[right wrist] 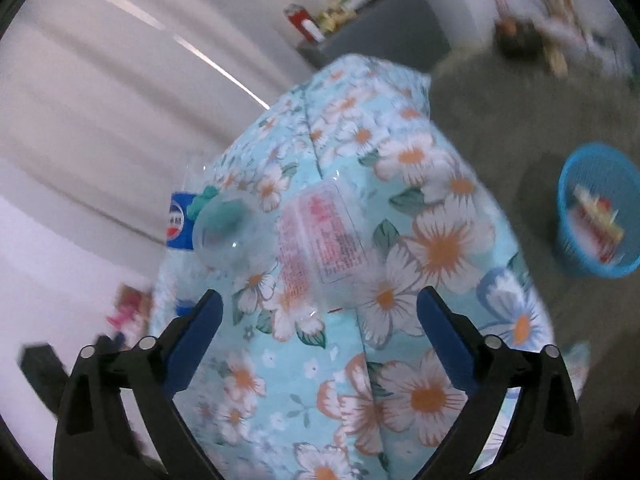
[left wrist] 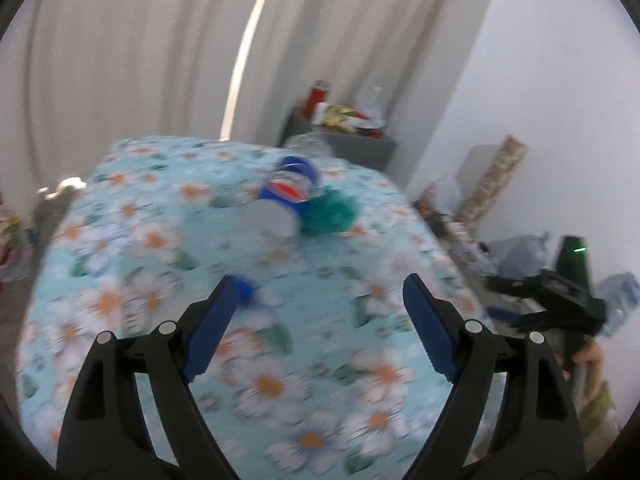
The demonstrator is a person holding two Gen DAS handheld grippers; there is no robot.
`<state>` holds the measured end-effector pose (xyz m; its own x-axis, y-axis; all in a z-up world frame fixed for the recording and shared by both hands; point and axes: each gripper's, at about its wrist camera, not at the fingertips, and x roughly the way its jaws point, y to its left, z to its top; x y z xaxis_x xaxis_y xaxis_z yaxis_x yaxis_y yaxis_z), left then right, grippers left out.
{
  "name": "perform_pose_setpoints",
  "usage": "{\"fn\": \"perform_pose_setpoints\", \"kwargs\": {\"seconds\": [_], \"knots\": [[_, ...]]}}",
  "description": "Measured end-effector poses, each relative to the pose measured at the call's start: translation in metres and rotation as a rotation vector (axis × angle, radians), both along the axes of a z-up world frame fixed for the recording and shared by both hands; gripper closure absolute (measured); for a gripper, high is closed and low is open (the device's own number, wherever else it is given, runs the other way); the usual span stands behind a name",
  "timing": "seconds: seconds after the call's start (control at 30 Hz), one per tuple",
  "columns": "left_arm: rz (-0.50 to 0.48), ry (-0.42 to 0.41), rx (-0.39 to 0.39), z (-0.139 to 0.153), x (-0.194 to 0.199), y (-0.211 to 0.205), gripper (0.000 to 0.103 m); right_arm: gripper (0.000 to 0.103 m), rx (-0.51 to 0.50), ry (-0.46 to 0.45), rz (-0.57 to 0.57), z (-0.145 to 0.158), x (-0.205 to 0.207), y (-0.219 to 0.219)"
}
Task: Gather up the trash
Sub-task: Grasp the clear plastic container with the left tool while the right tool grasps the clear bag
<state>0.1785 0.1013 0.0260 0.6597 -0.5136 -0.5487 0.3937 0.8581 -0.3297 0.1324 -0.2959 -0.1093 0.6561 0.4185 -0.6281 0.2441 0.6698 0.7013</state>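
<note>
A floral light-blue quilt (left wrist: 160,248) covers a bed. In the left wrist view a blue-labelled bottle (left wrist: 286,188) lies on it beside a green fluffy ball (left wrist: 332,212), well ahead of my open, empty left gripper (left wrist: 320,300). A small blue cap (left wrist: 245,286) lies by the left finger. In the right wrist view a clear plastic bottle with a red-printed label (right wrist: 316,236) lies on the quilt (right wrist: 420,360) just ahead of my open, empty right gripper (right wrist: 320,312). The blue-labelled bottle (right wrist: 179,220) shows behind it. The right gripper (left wrist: 552,300) also shows in the left wrist view.
A blue basket (right wrist: 596,208) with trash in it stands on the carpet right of the bed. A grey cabinet (left wrist: 344,140) with a red can and clutter stands behind the bed. Bags and a wrapped roll (left wrist: 496,176) lie along the right wall. Curtains hang behind.
</note>
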Motion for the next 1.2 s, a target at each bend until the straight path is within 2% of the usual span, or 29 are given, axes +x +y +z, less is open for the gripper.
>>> {"fn": "perform_pose_setpoints", "kwargs": {"seconds": [0.07, 0.13, 0.23, 0.43, 0.5, 0.63, 0.7, 0.8, 1.03, 1.2], "knots": [[-0.063, -0.005, -0.045, -0.001, 0.009, -0.015, 0.023, 0.018, 0.097, 0.027, -0.012, -0.015, 0.005, -0.010], [-0.110, 0.001, -0.062, -0.003, 0.021, -0.033, 0.023, 0.021, 0.140, 0.031, -0.007, -0.025, 0.012, -0.015], [-0.167, 0.019, -0.043, -0.008, 0.043, -0.063, 0.024, 0.028, 0.245, 0.067, 0.008, -0.047, 0.030, -0.022], [-0.222, 0.056, 0.070, -0.031, 0.082, -0.117, 0.035, 0.035, 0.242, 0.074, 0.094, -0.044, 0.054, -0.015], [-0.240, 0.071, 0.076, -0.036, 0.089, -0.127, 0.041, 0.047, 0.241, 0.092, 0.125, -0.047, 0.060, -0.008], [-0.265, 0.093, 0.111, -0.044, 0.094, -0.142, 0.062, 0.071, 0.254, 0.106, 0.124, -0.054, 0.065, -0.006], [-0.279, 0.104, 0.120, -0.048, 0.093, -0.142, 0.067, 0.083, 0.273, 0.096, 0.118, -0.056, 0.064, -0.007], [-0.295, 0.095, 0.134, -0.049, 0.087, -0.144, 0.074, 0.093, 0.299, 0.071, 0.113, -0.059, 0.057, -0.012], [-0.321, 0.087, 0.137, -0.044, 0.074, -0.150, 0.099, 0.098, 0.316, 0.016, 0.098, -0.050, 0.040, -0.025], [-0.326, 0.070, 0.134, -0.037, 0.062, -0.151, 0.099, 0.099, 0.313, -0.018, 0.073, -0.041, 0.026, -0.037]]}}
